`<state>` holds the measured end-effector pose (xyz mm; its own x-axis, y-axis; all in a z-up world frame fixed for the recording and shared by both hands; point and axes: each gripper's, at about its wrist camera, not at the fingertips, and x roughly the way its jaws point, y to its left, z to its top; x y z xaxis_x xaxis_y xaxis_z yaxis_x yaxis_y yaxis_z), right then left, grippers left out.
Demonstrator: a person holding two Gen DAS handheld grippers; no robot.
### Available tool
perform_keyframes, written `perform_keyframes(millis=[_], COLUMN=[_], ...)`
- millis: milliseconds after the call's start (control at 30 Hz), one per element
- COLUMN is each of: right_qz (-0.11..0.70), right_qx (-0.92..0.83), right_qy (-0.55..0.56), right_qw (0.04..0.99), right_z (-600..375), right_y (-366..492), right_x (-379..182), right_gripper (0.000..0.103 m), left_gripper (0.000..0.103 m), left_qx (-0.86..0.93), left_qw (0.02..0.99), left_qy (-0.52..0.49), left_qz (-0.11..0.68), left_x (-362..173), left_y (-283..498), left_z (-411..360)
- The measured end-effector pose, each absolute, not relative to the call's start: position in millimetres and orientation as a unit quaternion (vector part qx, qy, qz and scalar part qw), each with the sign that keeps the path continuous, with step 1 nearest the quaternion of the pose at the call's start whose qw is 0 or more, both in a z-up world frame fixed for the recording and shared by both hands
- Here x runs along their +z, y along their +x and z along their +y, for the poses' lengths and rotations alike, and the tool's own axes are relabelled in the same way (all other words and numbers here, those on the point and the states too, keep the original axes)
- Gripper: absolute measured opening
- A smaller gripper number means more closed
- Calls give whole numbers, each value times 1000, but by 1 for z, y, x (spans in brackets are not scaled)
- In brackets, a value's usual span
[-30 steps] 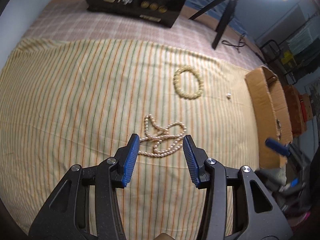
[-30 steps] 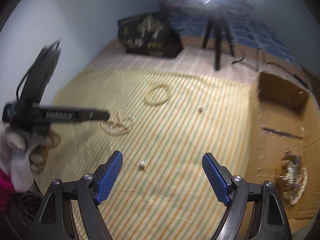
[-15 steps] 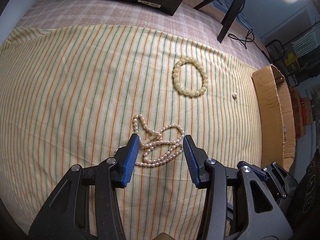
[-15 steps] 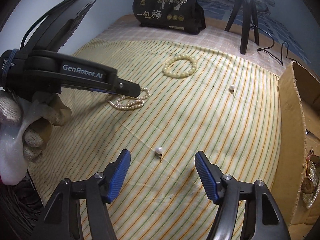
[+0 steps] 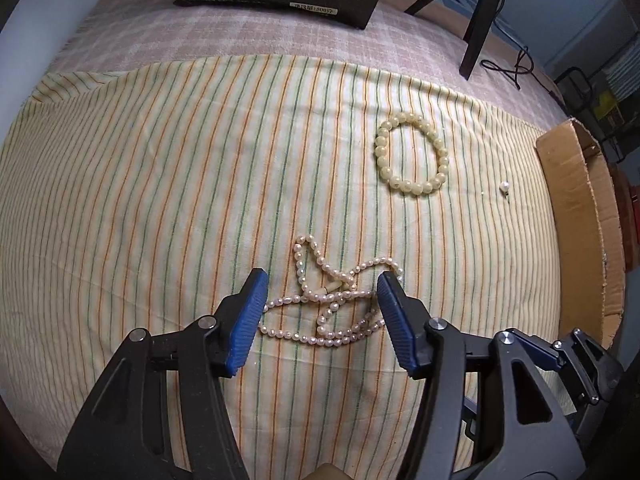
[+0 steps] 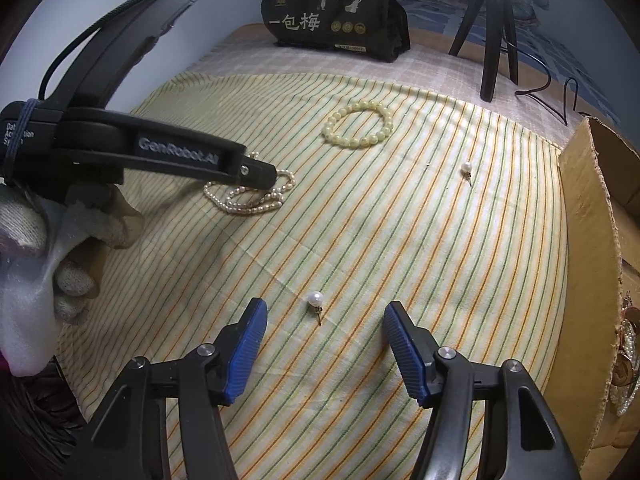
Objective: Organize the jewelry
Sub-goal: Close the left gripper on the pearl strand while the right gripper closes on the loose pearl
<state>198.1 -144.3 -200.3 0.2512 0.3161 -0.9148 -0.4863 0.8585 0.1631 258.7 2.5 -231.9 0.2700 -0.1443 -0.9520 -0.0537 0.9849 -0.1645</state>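
Your left gripper (image 5: 320,312) had just widened, straddling the pearl necklace (image 5: 332,304) lying crosswise; your right gripper (image 6: 322,344), narrowing yet unclamped, bracketed the pearl earring (image 6: 315,301).

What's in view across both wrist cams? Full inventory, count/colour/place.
pearl necklace: 1, pinkish white, tangled on the cloth between the left fingers
bead bracelet: 1, pale yellow, further back on the cloth
pearl earrings: 2, white; one ahead of the right fingers, one near the box
striped cloth: 1, yellow with orange and green lines
cardboard box: 1, brown, right edge, some jewelry inside
black bag: 1, at the back
tripod: 1, black, back right
left gripper: open, jaws just opened, around the necklace
right gripper: open, jaws just narrowed
gloved hand: 1, white, holding the left gripper
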Motion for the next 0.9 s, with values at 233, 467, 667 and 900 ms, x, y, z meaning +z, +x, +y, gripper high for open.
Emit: perform_keyframes(millis=[233, 467, 667, 900], right_qz=[553, 553, 553, 538], right_qx=[249, 248, 254, 249], right_qy=[-97, -89, -79, -45], right_qw=[789, 791, 790, 804], right_z=[-137, -141, -143, -161], right_y=[198, 198, 199, 200], right_x=[-206, -204, -203, -184], right_gripper=[47, 13, 6, 6], left_gripper=[58, 27, 6, 6], left_qx=[-21, -9, -15, -29], left_qw=[806, 816, 813, 820], left_qy=[-68, -40, -82, -138], left_qz=[587, 576, 576, 555], left_x=[-235, -234, -229, -202], left_y=[256, 255, 256, 255], left_z=[-3, -5, 9, 25])
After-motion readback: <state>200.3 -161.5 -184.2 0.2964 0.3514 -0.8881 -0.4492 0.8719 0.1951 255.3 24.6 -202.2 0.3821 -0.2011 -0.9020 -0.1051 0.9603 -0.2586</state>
